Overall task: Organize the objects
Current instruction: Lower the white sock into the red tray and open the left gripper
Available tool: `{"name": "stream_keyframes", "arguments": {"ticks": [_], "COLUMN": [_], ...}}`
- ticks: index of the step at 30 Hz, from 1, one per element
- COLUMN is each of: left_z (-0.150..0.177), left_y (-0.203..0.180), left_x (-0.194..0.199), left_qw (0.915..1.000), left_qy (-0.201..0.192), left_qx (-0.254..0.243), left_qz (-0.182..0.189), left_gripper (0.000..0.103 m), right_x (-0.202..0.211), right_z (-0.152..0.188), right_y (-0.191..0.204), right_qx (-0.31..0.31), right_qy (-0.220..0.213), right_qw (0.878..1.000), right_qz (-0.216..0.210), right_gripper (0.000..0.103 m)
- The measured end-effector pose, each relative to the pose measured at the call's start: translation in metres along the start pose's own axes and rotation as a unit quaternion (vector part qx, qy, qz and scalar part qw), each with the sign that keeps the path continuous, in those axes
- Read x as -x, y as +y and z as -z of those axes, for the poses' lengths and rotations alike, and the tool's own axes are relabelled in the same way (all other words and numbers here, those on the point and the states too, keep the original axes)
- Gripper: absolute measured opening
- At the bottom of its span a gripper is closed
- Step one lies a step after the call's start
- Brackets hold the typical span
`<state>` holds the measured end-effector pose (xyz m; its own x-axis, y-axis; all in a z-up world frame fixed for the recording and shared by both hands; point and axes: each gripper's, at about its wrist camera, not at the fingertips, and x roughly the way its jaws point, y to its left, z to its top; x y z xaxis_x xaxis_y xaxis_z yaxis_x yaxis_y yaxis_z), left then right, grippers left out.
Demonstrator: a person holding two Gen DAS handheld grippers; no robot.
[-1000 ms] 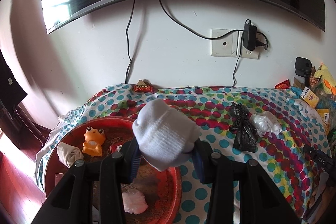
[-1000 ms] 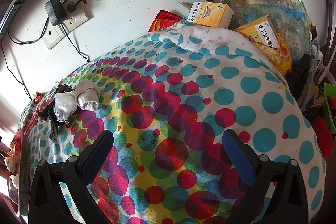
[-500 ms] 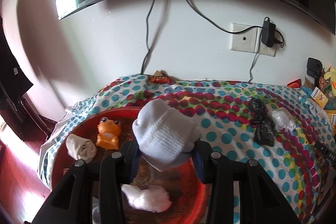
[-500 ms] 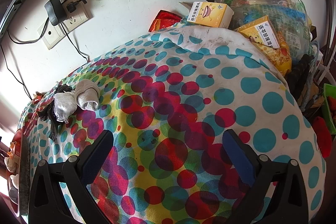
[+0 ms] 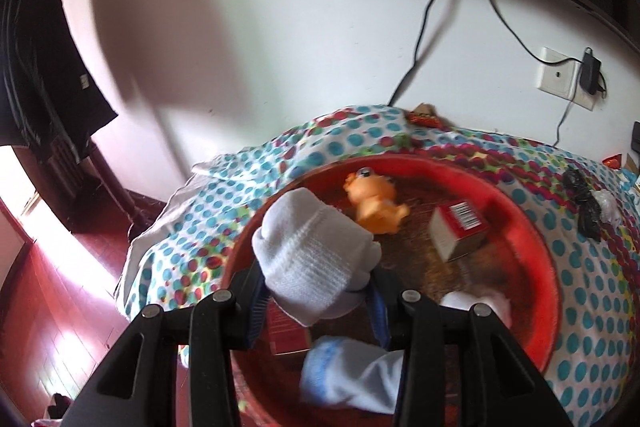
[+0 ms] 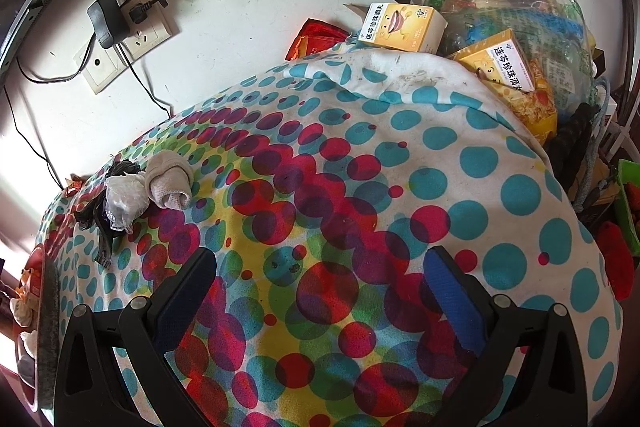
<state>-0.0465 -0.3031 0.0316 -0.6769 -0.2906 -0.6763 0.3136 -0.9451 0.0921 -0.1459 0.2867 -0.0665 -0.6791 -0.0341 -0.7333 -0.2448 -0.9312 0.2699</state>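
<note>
The rolled white sock (image 5: 316,263), pinched by the left gripper (image 5: 316,303), is now hanging over the red basin (image 5: 536,239) instead of beside its rim, probably nearing release. The right gripper (image 6: 320,283) is idling spread over the spotted cloth (image 6: 400,147).

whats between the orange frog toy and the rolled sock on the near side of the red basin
The white rolled sock clamped in the left gripper hangs between orange frog toy and blue-cuffed sock, above the red basin floor. Left wrist view.
</note>
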Motion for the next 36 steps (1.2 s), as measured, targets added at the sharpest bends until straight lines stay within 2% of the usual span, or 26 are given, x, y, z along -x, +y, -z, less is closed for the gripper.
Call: {"name": "stream_keyframes", "arguments": {"ticks": [4, 7, 16, 25, 36], "left_z": [0.009, 0.013, 0.025, 0.03, 0.037], "left_y": [0.014, 0.009, -0.034, -0.051, -0.05], "left_x": [-0.004, -0.008, -0.029, -0.047, -0.067], "left_qw": [0.9999, 0.9998, 0.9982, 0.9965, 0.9957], "left_qy": [0.008, 0.014, 0.038, 0.063, 0.083], "left_qx": [0.014, 0.007, -0.029, -0.04, -0.032], "left_qz": [0.002, 0.008, 0.036, 0.036, 0.024], "left_gripper": [0.042, 0.042, 0.042, 0.042, 0.042], "right_x": [0.0, 0.001, 0.0, 0.0, 0.001], "right_z": [0.001, 0.002, 0.003, 0.002, 0.002], "right_y": [0.0, -0.001, -0.001, -0.001, -0.002], "right_qx": [0.002, 0.004, 0.006, 0.007, 0.006], "right_qy": [0.001, 0.002, 0.003, 0.003, 0.003], "right_qw": [1.0, 1.0, 1.0, 1.0, 1.0], "right_qz": [0.001, 0.004, 0.007, 0.009, 0.008], "right_gripper": [0.103, 0.103, 0.103, 0.103, 0.103]}}
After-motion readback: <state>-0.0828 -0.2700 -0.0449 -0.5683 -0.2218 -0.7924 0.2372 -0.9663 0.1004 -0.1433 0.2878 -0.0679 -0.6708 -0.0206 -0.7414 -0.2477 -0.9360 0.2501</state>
